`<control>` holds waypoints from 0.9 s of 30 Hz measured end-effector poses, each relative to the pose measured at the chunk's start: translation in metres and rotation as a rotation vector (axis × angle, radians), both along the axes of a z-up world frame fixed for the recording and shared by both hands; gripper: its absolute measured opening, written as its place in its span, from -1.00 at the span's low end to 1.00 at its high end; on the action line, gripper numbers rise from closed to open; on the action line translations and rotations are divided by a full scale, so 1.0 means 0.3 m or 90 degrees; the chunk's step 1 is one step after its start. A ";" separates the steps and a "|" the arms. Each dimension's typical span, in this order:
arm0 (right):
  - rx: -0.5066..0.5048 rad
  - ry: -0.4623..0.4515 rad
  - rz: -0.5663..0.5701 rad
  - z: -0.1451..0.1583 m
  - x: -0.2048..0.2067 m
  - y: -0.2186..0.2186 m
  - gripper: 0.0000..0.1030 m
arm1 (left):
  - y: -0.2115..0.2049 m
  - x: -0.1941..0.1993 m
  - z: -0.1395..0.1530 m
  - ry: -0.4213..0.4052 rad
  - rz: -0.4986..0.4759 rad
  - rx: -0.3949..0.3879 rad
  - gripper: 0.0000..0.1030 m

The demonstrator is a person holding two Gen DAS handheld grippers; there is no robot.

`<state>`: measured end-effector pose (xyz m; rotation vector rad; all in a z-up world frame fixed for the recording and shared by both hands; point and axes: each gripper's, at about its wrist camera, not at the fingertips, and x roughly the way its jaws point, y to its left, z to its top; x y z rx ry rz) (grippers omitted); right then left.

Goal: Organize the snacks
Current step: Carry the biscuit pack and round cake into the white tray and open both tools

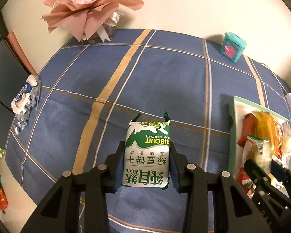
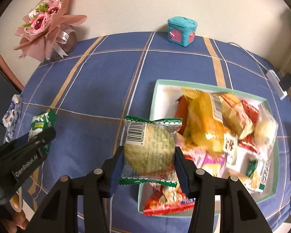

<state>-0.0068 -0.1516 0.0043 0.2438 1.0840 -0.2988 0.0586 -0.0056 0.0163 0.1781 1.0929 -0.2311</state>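
My left gripper [image 1: 146, 156] is shut on a green and white biscuit packet [image 1: 147, 151], held above the blue checked tablecloth [image 1: 161, 73]. My right gripper [image 2: 149, 160] is shut on a clear packet with green edges and a round biscuit inside [image 2: 150, 151], over the left wall of the mint-rimmed white box [image 2: 155, 97]. That box holds several snack packets in yellow, red and pink [image 2: 219, 128]. In the left wrist view the box [image 1: 232, 116] lies at the right, with the right gripper's fingers [image 1: 261, 176] over it. In the right wrist view the left gripper [image 2: 40, 141] and its packet [image 2: 41, 126] show at the left.
A pink flower bouquet [image 1: 87, 5] stands at the table's far left corner. A teal house-shaped tin [image 1: 232, 46] sits at the far edge. A blue and white wrapper [image 1: 25, 101] lies at the left edge. A white cable and adapter [image 2: 275, 81] run along the right side.
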 end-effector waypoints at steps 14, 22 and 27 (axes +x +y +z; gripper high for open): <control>0.017 -0.022 -0.078 0.072 -0.151 -0.156 0.02 | -0.175 -0.124 0.059 -0.037 -0.068 0.017 -0.18; 0.020 -0.035 -0.138 0.103 -0.202 -0.300 0.02 | -0.296 -0.196 0.065 -0.049 -0.114 0.033 -0.18; 0.037 -0.046 -0.188 0.113 -0.260 -0.406 0.02 | -0.375 -0.255 0.067 -0.055 -0.148 0.039 -0.18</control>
